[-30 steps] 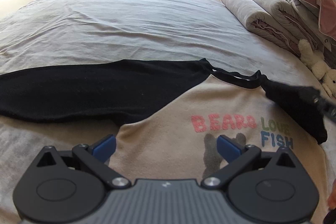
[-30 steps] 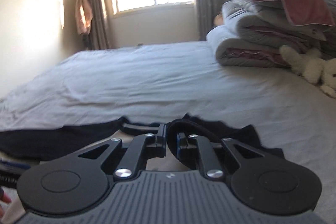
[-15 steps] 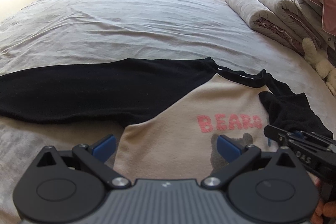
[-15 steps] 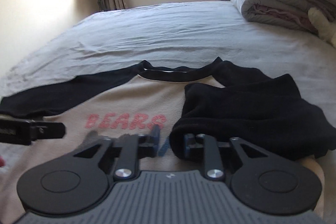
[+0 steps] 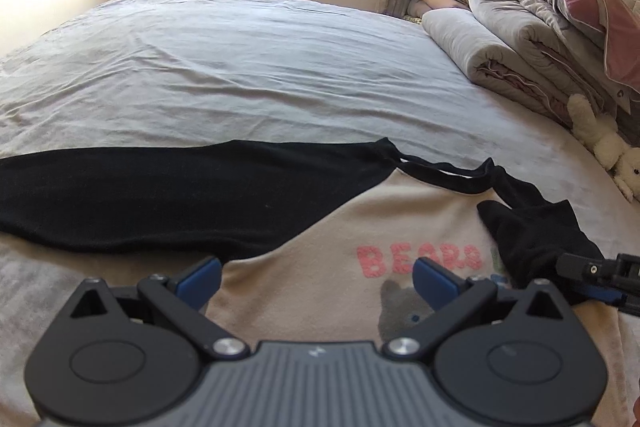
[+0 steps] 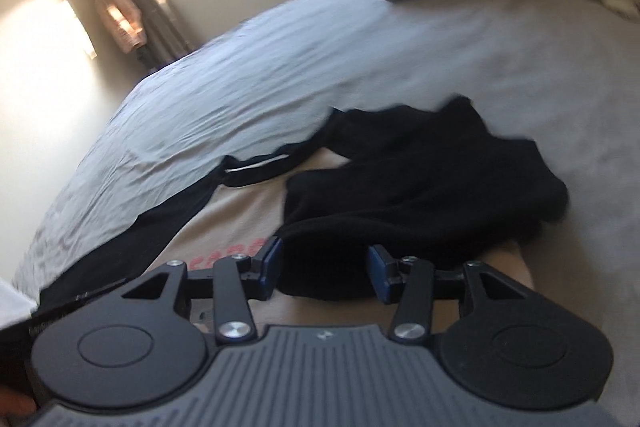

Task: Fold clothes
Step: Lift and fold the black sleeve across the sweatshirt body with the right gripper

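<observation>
A beige shirt [image 5: 320, 243] with black sleeves lies flat, front up, on the grey bed [image 5: 260, 67]. The right sleeve [image 6: 400, 187] has been carried in and now lies bunched over the chest, covering the end of the pink lettering; a second ago it was pinched in the right gripper [image 6: 324, 273], whose jaws have just been opening. They now stand apart, with the sleeve's near edge between the blue pads but not pressed by them. This reads as a release: the first sleeve fold is laid down, though loosely heaped rather than flat. The left sleeve [image 5: 160, 199] remains stretched out sideways, unfolded. The left gripper [image 5: 316, 281] hovers over the lower chest, jaws wide and empty, unchanged over the same second. A likely next step is to bring in the left sleeve; the rumpled right one may need smoothing first. Folded quilts [image 5: 520, 39] and a plush toy [image 5: 608, 147] sit at the bed's right side, well apart.
</observation>
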`<action>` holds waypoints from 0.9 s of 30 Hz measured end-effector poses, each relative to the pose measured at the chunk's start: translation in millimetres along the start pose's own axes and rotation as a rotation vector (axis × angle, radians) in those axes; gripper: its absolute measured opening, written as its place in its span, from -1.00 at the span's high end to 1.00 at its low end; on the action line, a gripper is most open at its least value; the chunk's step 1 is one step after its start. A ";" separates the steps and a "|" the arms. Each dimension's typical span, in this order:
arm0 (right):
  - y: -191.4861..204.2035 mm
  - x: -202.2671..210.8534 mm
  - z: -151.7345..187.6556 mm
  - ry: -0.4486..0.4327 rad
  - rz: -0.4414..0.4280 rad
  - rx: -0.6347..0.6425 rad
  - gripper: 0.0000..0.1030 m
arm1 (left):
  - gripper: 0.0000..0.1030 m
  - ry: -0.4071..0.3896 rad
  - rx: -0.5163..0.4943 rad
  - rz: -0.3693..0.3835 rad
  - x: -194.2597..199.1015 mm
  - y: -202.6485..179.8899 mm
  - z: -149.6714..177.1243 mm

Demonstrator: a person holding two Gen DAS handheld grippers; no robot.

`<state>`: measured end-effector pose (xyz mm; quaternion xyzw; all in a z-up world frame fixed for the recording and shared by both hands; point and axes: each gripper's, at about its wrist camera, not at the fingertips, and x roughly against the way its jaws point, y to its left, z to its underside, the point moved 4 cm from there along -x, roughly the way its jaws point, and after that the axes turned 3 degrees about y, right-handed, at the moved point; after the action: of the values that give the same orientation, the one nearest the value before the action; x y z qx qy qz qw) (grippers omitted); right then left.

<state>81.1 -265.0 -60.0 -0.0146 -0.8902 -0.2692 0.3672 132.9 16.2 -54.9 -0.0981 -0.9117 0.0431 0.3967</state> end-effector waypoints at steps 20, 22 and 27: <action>2.8 0.2 -9.3 -0.196 0.148 0.009 0.59 | -0.96 0.005 0.058 0.103 2.9 9.5 -1.1; 22.2 -0.4 -6.2 -0.224 0.170 0.134 0.60 | -0.94 0.013 0.102 0.143 1.6 13.6 -1.1; 64.1 -10.1 11.5 -0.246 0.163 0.432 0.62 | -0.92 0.043 0.193 0.218 -1.8 19.5 0.8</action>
<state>95.4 -202.8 -43.3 -0.0403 -0.9609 -0.0384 0.2714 136.4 34.8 -59.8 -0.1586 -0.8784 0.1713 0.4169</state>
